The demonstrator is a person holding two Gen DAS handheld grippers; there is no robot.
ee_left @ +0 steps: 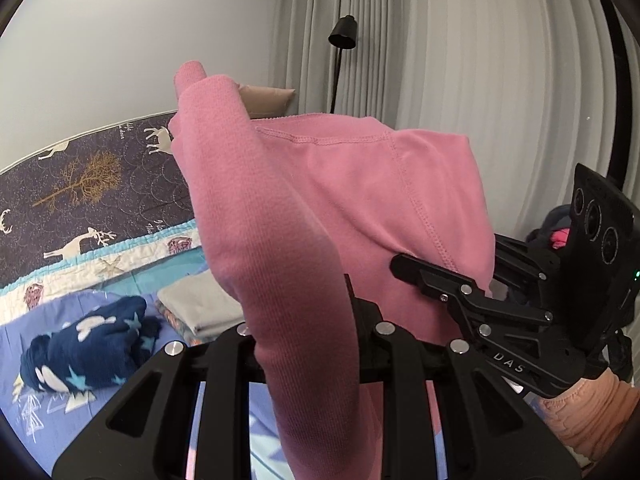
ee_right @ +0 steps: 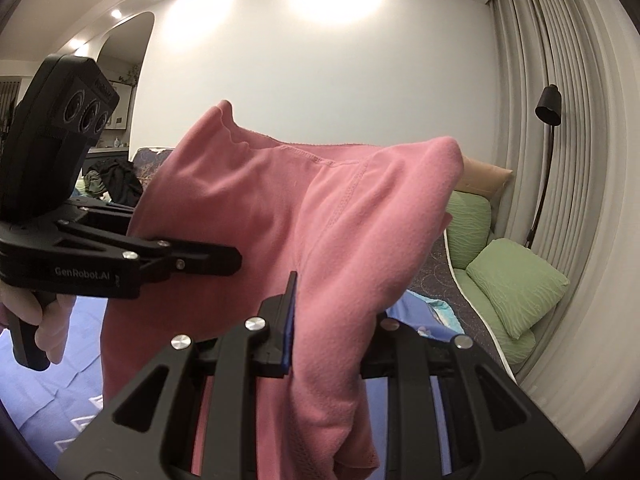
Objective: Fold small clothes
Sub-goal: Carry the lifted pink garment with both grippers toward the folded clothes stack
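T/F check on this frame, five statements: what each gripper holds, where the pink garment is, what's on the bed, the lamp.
1. Both the left gripper and the right gripper are shut on the pink garment. True.
2. The pink garment lies flat on the bed. False: it hangs in the air between the two grippers.
3. A dark blue star-print garment lies bunched on the bed. True.
4. The folded grey cloth is held by the right gripper. False: it rests on the bed.
5. The floor lamp has a white shade. False: black.
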